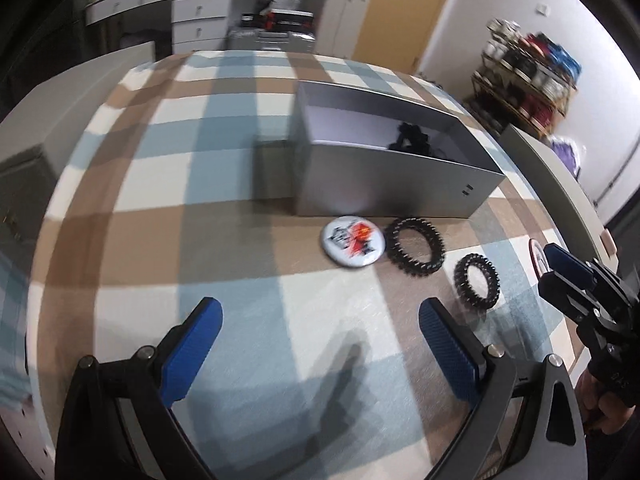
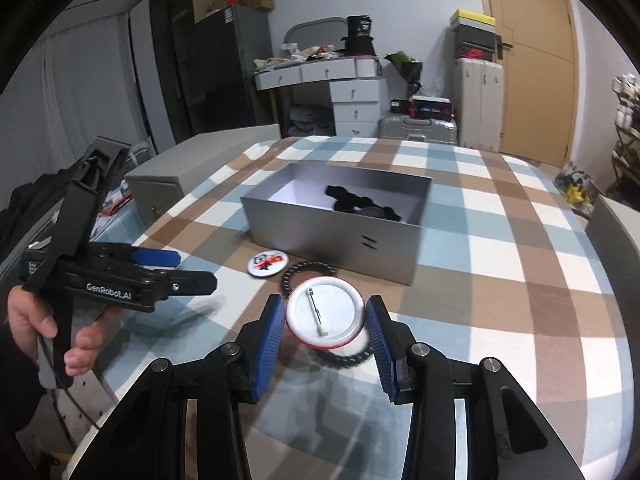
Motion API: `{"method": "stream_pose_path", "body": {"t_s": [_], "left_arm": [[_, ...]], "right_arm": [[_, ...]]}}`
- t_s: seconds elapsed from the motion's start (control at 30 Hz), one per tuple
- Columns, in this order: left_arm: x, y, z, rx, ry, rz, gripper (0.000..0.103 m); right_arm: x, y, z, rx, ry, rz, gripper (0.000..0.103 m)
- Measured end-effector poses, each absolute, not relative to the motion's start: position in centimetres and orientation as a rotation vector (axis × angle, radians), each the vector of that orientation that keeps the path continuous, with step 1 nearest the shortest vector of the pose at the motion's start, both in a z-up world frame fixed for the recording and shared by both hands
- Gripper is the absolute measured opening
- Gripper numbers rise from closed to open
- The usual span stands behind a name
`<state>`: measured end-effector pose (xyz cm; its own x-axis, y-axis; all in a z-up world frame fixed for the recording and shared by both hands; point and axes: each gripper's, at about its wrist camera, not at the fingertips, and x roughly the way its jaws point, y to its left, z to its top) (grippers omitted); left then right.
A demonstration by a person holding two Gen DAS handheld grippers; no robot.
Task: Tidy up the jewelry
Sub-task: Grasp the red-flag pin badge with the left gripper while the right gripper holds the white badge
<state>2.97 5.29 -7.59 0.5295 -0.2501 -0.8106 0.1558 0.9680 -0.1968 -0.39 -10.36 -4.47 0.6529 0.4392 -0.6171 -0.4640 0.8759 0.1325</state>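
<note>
**Two grippers, one badge lifted toward box**

Two blue-padded grippers above a checked tablecloth (image 2: 500,280). Right gripper (image 2: 326,322) pinching a round pin badge (image 2: 324,318) by its rim, back side and clasp facing the camera, held just above the cloth. Behind it, near, an open grey box (image 2: 332,248) already holding a dark tangle (image 2: 360,204). On the cloth in front of the box: second badge (image 1: 352,242) face up, large black ring (image 1: 415,246) just beside it, small ring (image 1: 476,282) a little apart.

Likely step: carrying the held badge into the box. Best done by keeping the squeeze even on the rim, lifting clear of the front wall before moving forward, then lowering over bare white floor, away from the tangle, and only then releasing.

Left gripper (image 1: 320,334) spread wide, gripping nothing, hovering low and level over the cloth, aimed at the face-up badge. Right gripper level, pointed straight at the box front, held from behind. Left hand (image 2: 44,320) wrapped around its handle.
</note>
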Motion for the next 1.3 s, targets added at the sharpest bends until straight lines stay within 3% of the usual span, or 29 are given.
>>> {"method": "stream_pose_path", "body": {"t_s": [0.53, 0.67, 0.83, 0.93, 1.07, 1.3], "left_arm": [[6.2, 3.3, -8.7, -0.037, 1.016, -0.247, 0.092], [6.8, 2.5, -8.7, 0.049, 1.008, -0.285, 0.084], [7.4, 2.4, -8.4, 0.059, 1.016, -0.344, 0.067], [7.0, 2.5, -8.3, 0.055, 1.012, -0.379, 0.053], [6.9, 2.5, -8.3, 0.049, 1.02, -0.384, 0.027], [6.4, 2.5, -8.3, 0.075, 1.021, -0.381, 0.026]], "right_arm": [[1.2, -12.7, -5.9, 0.021, 0.702, 0.498, 0.041], [1.8, -13.2, -6.4, 0.06, 0.724, 0.491, 0.041], [1.5, -13.7, -6.2, 0.072, 0.707, 0.482, 0.041], [1.4, -13.8, -6.2, 0.075, 0.708, 0.481, 0.041], [1.3, -13.7, -6.2, 0.079, 0.709, 0.484, 0.041], [1.1, -13.6, -6.0, 0.08, 0.705, 0.485, 0.041]]}}
